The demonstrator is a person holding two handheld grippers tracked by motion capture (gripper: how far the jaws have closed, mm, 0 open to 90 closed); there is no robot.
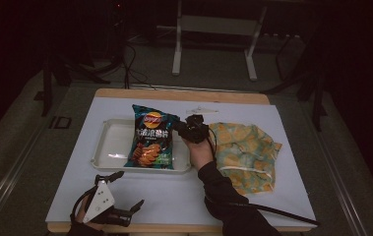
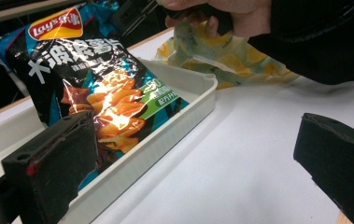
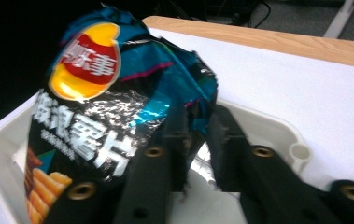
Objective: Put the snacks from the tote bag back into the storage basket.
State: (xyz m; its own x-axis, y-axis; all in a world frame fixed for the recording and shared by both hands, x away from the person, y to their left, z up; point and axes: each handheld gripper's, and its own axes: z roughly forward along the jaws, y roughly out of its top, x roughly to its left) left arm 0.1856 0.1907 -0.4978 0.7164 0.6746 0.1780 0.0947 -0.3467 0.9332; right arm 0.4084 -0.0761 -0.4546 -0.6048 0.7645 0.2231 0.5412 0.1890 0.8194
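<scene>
A dark blue chip bag [image 1: 150, 142] printed with orange chips lies in a white tray [image 1: 108, 142], its top end lifted. My right gripper [image 1: 180, 127] is at the bag's upper right corner. In the right gripper view the black jaws of the right gripper [image 3: 198, 126] are shut on the crumpled edge of the chip bag [image 3: 104, 93] above the tray [image 3: 277, 135]. My left gripper [image 1: 131, 188] rests near the table's front left edge, open and holding nothing. In the left gripper view the left gripper [image 2: 198, 158] faces the chip bag [image 2: 104, 88] and the tray rim [image 2: 184, 116].
A yellow and green patterned cloth bag [image 1: 245, 152] lies right of the tray, behind the right hand [image 2: 240, 18]. A white sheet [image 1: 174, 196] covers the wooden table. A cable [image 1: 272, 210] trails from the right gripper across the front right.
</scene>
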